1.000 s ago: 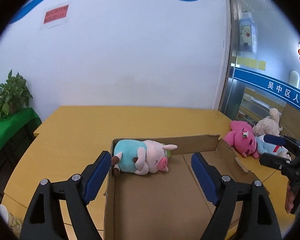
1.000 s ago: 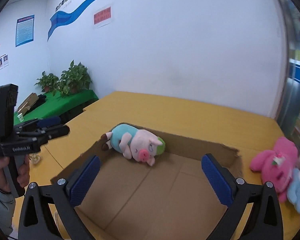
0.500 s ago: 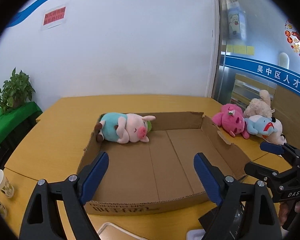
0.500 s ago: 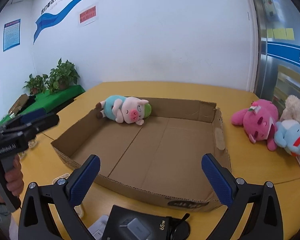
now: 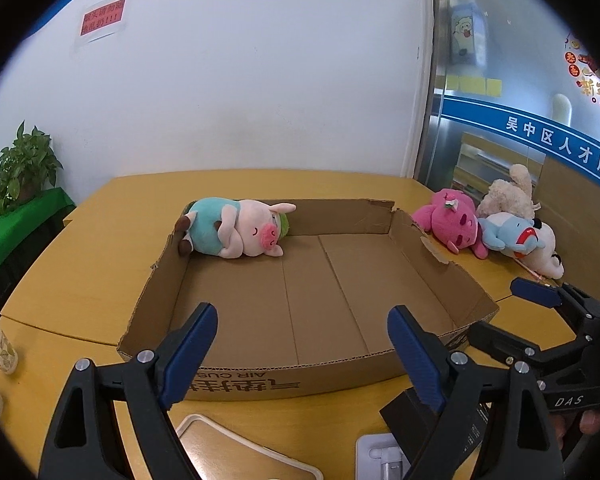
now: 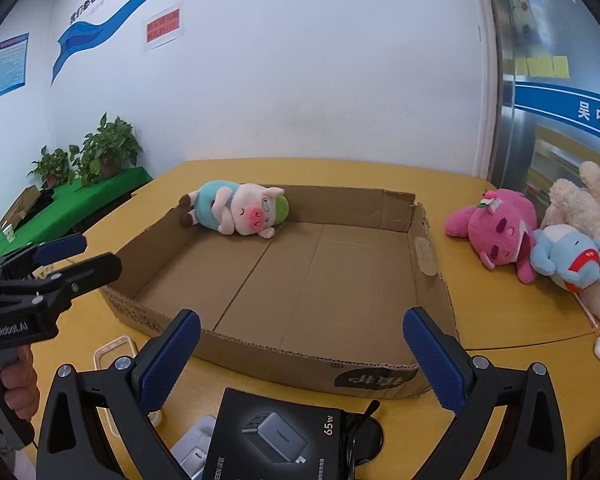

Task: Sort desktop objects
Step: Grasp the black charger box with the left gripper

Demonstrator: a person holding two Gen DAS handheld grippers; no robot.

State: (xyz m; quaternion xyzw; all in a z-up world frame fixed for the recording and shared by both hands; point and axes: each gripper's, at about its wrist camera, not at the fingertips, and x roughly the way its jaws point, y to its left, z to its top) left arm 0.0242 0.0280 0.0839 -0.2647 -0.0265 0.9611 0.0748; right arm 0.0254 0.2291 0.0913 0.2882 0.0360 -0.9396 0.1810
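So far: pig plush [image 5: 236, 232] lodged at carton's [image 5: 340, 372] 11 o'clock corner | three plush toys [image 6: 540, 240] left on desk [image 6: 500, 312] | left tool [image 5: 300, 344], right tool [image 6: 300, 352] spread, nothing grasped

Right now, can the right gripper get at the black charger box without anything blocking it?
Probably yes. The black charger box lies on the table right below the right gripper, nearer than the cardboard tray. Its jaws are open and empty, and nothing sits on the box's top; a dark cable touches its right edge.
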